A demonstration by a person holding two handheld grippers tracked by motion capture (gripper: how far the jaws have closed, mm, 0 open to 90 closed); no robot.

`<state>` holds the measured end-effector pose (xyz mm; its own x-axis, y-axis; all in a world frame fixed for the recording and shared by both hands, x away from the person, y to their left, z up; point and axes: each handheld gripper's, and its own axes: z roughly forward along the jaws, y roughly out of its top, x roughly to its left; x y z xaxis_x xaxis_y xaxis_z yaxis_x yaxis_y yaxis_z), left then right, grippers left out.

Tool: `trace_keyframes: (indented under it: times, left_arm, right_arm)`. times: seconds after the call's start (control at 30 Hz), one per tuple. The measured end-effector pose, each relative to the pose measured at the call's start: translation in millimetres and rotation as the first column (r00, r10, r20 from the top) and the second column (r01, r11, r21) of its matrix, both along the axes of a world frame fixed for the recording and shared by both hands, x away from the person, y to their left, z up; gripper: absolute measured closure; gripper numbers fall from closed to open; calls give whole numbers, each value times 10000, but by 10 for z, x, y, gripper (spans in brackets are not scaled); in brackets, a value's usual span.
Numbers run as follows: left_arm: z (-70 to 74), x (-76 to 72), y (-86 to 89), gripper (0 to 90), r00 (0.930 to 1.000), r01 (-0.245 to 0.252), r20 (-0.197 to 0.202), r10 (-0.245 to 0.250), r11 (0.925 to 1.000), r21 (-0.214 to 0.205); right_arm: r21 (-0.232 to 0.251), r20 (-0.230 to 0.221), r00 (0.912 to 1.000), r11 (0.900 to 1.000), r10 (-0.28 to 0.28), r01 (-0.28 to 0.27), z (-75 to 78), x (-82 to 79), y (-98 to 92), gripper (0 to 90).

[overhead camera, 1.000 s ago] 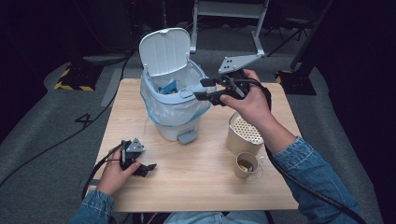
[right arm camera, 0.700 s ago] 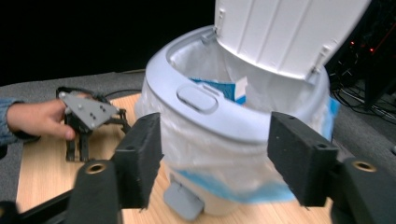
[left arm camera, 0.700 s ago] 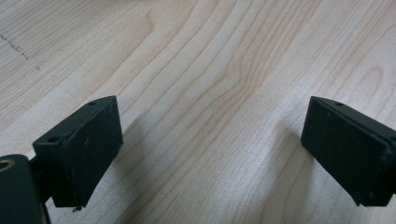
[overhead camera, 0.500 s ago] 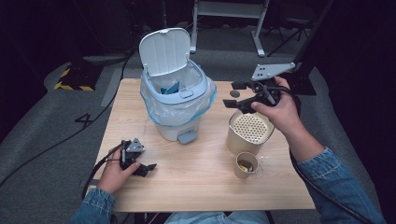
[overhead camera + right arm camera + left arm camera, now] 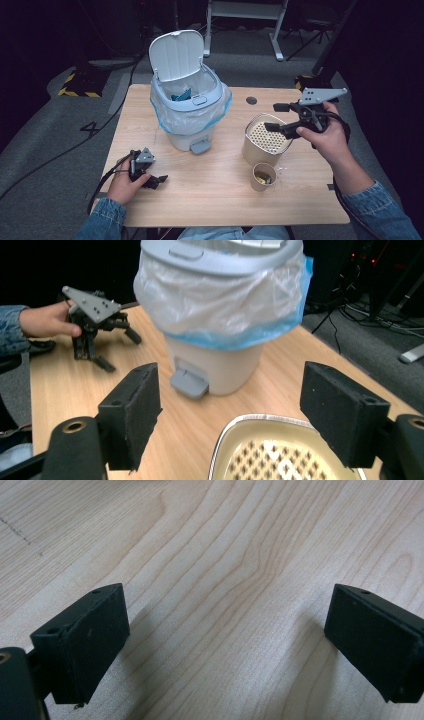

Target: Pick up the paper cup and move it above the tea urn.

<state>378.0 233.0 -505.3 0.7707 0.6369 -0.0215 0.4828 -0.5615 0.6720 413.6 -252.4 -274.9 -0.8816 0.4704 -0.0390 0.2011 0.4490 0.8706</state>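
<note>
The bin (image 5: 191, 107) stands at the back middle of the counter (image 5: 220, 200), its lid (image 5: 176, 54) tipped up and a clear liner with a blue edge (image 5: 235, 337) folded over its rim; a blue scrap (image 5: 180, 95) lies inside, and its grey pedal (image 5: 200, 146) faces the person. To the right of the bin sits a cream strainer (image 5: 266, 139) with a dotted, perforated inside, and just in front of that strainer, farther from the bin, a small cup (image 5: 263, 176). The right claw (image 5: 281, 117) hangs above the strainer, right of the bin — its jaws have just been opening and now stand wide apart with nothing between them; in the right gripper view the strainer's rim (image 5: 260, 421) lies below the gap and the bin rises beyond it. The left claw (image 5: 156, 181) rests on the counter in front of the bin and off to its left, near the counter's front edge — the left gripper view shows its jaws spread wide over bare wood (image 5: 225, 580), gripping nothing.
</note>
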Motion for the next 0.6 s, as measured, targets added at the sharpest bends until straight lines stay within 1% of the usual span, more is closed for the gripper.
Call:
trace_keyframes:
  times: [0.03,0.07,0.27,0.3,0.33,0.37,0.43,0.53,0.57,0.6]
  left_arm:
    - [0,0,0,44,10000,2,1,-2,10000,0]
    - [0,1,0,44,10000,3,10,-3,10000,6]
    - [0,1,1,44,10000,-6,9,6,10000,4]
    - [-1,0,0,44,10000,-25,4,25,10000,-9]
    - [0,-1,0,44,10000,-42,9,42,10000,-6]
    - [0,-1,0,44,10000,-42,9,42,10000,-6]
    - [-1,-2,1,44,10000,-47,7,47,10000,-8]
    - [0,-2,1,44,10000,-52,5,53,10000,-7]
    - [0,-2,1,44,10000,-57,2,57,10000,-2]
    - [-1,-2,1,44,10000,-56,7,56,10000,-4]
  right_arm:
    - [-12,-73,10000,10000,-10,10,-59,-53,-59,247]
    - [-12,-73,10000,10000,-10,10,-59,-53,-59,247]
    - [-53,-236,9996,9999,-149,148,-268,-197,-246,244]
    - [-54,-308,9994,9999,-153,151,-301,-220,-273,243]
    - [-113,-400,9991,9998,-140,136,-364,-258,-324,231]
    - [-113,-400,9991,9998,-140,136,-364,-258,-324,231]
    - [-213,-473,9989,9998,-73,63,-422,-296,-372,229]
    - [-175,-617,9981,9998,-7,-4,-508,-347,-448,225]
    - [-165,-757,9971,9999,-30,18,-570,-383,-496,223]
    - [-165,-757,9971,9999,-30,18,-570,-383,-496,223]
